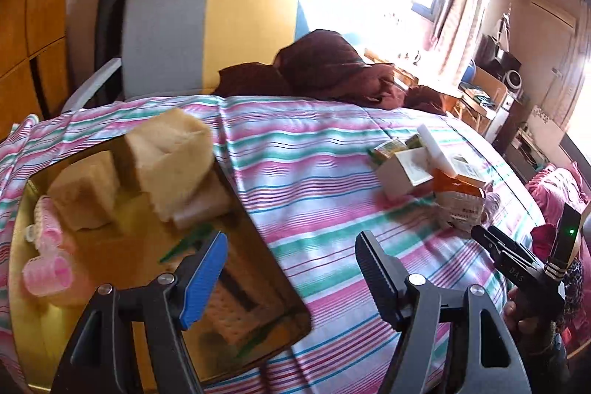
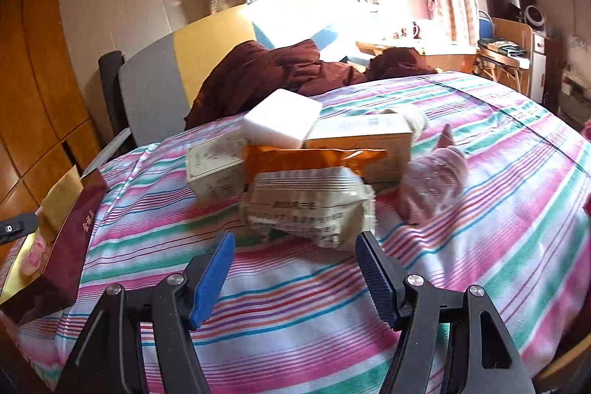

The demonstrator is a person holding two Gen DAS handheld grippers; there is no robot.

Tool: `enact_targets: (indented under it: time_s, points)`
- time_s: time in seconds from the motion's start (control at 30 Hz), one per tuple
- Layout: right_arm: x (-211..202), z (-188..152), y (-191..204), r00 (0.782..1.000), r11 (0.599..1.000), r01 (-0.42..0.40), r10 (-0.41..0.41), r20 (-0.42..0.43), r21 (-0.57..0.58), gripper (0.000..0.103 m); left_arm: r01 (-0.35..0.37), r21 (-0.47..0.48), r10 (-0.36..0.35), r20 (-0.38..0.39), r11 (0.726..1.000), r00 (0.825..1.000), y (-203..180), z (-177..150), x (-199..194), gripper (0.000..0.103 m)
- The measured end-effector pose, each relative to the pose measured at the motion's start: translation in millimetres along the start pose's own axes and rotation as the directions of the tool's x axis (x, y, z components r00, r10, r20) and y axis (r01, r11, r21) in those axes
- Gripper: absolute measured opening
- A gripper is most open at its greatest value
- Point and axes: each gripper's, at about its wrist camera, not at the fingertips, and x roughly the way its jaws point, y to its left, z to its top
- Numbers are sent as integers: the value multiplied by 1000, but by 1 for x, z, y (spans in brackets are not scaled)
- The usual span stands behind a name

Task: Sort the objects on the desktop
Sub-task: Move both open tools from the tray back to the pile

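The right gripper (image 2: 295, 268) has its jaws wide open and holds nothing. Just in front of them lies a crinkled white packet (image 2: 308, 209), with printed text, on the striped cloth (image 2: 480, 228) that covers the table. Behind the packet, touching it, is an orange packet (image 2: 314, 156). Further back there are a cream box (image 2: 212, 165), a long box (image 2: 360, 133) and a white block (image 2: 282, 120) that leans on them.

The left gripper (image 1: 291, 264) also has open, empty jaws. It hangs over the near edge of a golden tray (image 1: 40, 338) at the left. In the tray are yellow sponges (image 1: 170, 154) and pink hair rollers (image 1: 48, 268).

I judge the step in hand is to pick up the white packet. To do it well, the right jaws should go down low and forward, one on each side of the packet, and close on its middle. The wrapper is soft and may slip, so a grip on the body is better than on the edge. The orange packet should not be caught together with it.
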Motion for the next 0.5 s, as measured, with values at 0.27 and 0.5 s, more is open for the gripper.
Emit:
enact_targets:
  time_s: [0.27,0.5]
  points:
    - [1,0,-48,998,995,54,-56,19,90,70,143,109,-132,-95,984,987,-85,0,45,73]
    - [0,1,-73,996,988,78,-84,44,133,72,195,171,-176,-124,966,977,-129,19,66,74]
